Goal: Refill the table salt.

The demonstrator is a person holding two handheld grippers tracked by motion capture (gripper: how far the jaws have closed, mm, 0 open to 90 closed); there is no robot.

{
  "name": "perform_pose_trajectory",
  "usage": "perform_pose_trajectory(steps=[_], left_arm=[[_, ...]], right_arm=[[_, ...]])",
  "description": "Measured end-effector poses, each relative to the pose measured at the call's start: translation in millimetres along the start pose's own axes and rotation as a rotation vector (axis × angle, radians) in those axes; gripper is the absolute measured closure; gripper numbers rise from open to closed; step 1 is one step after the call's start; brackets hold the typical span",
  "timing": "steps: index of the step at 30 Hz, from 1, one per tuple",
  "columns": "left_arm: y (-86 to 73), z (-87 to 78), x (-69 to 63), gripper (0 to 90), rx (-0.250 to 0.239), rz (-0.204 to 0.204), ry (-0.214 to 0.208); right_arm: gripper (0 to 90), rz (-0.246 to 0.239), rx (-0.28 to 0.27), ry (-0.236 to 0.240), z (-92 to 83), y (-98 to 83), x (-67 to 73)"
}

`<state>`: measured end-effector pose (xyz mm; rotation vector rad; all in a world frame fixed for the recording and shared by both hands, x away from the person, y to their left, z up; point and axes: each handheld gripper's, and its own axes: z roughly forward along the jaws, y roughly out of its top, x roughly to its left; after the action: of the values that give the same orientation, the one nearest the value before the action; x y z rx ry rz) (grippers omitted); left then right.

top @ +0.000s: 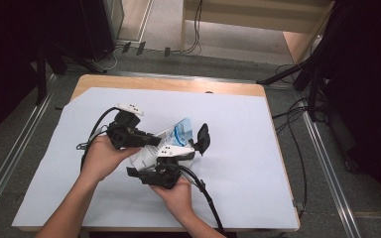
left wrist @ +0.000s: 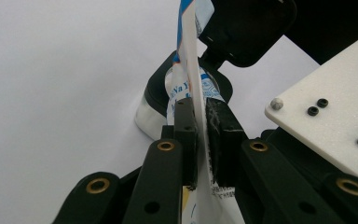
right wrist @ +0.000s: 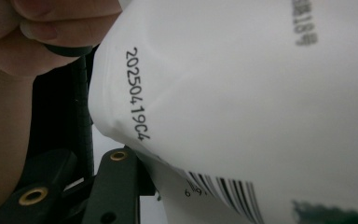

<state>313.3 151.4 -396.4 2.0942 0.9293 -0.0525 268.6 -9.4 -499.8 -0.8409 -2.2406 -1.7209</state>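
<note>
Pouch stands edge-on, pinched between the left gripper jaws.

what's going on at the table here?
A person at a table covered with a white sheet holds a two-jaw gripper in each hand and works a white plastic pouch with blue print between them. The left gripper has its fingers pinched on the pouch's thin edge. The right gripper has the pouch close against its camera, showing a printed date code and barcode; whether its fingers press on it can't be told.
</note>
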Motion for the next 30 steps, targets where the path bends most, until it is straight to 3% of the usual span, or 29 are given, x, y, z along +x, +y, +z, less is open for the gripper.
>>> perform_pose_trajectory(steps=[30], left_arm=[[-4.4, 7.6, 12.6, 76.7, 0.050, 0.020, -0.027]], right_arm=[[61.6, -0.042, 0.034, -0.085, 3.6, -15.3, -11.5]])
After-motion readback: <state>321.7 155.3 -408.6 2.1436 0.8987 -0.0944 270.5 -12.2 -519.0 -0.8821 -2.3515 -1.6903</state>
